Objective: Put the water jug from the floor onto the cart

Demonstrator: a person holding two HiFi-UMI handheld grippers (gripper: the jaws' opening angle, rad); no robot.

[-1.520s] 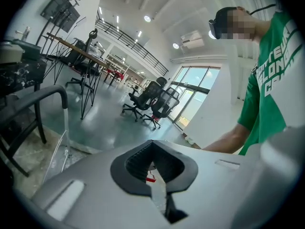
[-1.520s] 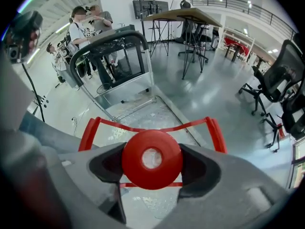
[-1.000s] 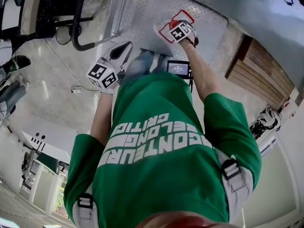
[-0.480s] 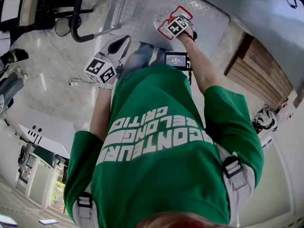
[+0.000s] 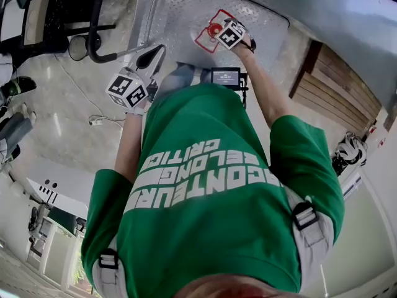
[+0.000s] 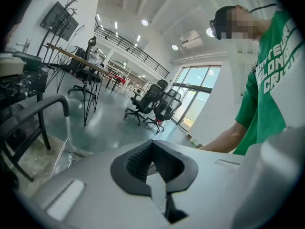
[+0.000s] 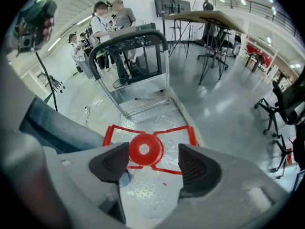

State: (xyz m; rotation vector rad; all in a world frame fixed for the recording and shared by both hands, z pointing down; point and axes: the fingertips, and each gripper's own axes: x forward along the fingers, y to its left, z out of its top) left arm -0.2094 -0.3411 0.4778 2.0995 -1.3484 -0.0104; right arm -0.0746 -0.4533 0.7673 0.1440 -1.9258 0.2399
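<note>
The right gripper [image 7: 153,164] has its jaws wide apart and pinches nothing; its own view shows the red cap [image 7: 145,149] of the water jug [image 7: 167,162] in the gap; the jug stands on the bumpy metal cart [image 7: 151,114]; the head view only shows the marker cube over that cap; the left gripper [image 6: 153,163] has its jaws pressed together with nothing in them; its view looks up at office chairs [image 6: 153,104] and a green shirt [image 6: 274,80]; only the right gripper view shows people [image 7: 112,18] behind the cart handle [image 7: 138,36].
</note>
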